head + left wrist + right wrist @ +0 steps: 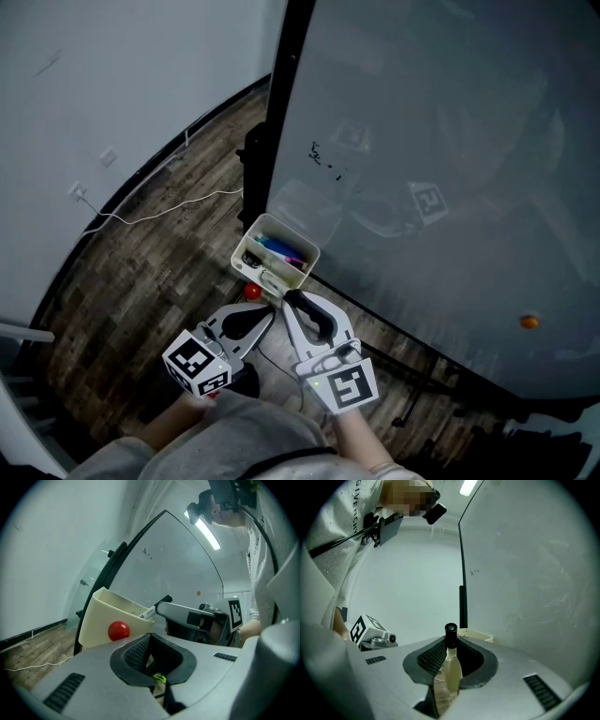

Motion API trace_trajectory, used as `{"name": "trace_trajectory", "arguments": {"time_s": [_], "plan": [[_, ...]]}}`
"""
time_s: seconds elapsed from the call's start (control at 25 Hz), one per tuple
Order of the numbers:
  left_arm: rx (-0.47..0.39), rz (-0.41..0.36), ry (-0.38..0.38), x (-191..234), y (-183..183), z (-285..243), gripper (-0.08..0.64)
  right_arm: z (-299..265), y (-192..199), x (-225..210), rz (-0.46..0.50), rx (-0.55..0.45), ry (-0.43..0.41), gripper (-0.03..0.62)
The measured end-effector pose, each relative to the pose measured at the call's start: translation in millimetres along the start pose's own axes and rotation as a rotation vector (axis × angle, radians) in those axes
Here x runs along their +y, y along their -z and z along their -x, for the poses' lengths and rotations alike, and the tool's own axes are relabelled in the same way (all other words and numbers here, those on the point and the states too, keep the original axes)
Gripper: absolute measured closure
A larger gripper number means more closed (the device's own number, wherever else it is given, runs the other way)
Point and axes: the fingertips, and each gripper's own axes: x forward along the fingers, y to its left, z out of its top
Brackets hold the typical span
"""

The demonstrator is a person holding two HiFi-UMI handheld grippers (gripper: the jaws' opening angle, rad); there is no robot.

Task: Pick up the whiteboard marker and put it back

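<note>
A whiteboard marker [451, 667], white-bodied with a black cap, stands between the pads of my right gripper [451, 641], which is shut on it. In the head view the right gripper [289, 298] reaches the near edge of a cream tray [292, 234] fixed low on the whiteboard [441, 141]. Seen from the left gripper view, the marker's end [154, 610] pokes out over the tray [101, 616]. My left gripper [270, 317] is just left of the right one, its tips together with nothing between them. A red ball [118, 630] sticks to the tray's front.
Other markers, one of them blue [277, 248], lie in the tray. A black frame post [281, 94] edges the whiteboard. A white cable [169, 211] runs over the wooden floor at the left. An orange magnet [530, 322] sits on the board at the right.
</note>
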Motion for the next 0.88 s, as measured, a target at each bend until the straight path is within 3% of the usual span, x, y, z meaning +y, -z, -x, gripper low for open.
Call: {"name": "trace_trajectory", "arguments": {"time_s": [0.88], "plan": [[-0.035, -0.027, -0.048, 1, -11, 17, 0.545, 16, -28, -2, 0.041, 0.006, -0.016, 0.517]]}}
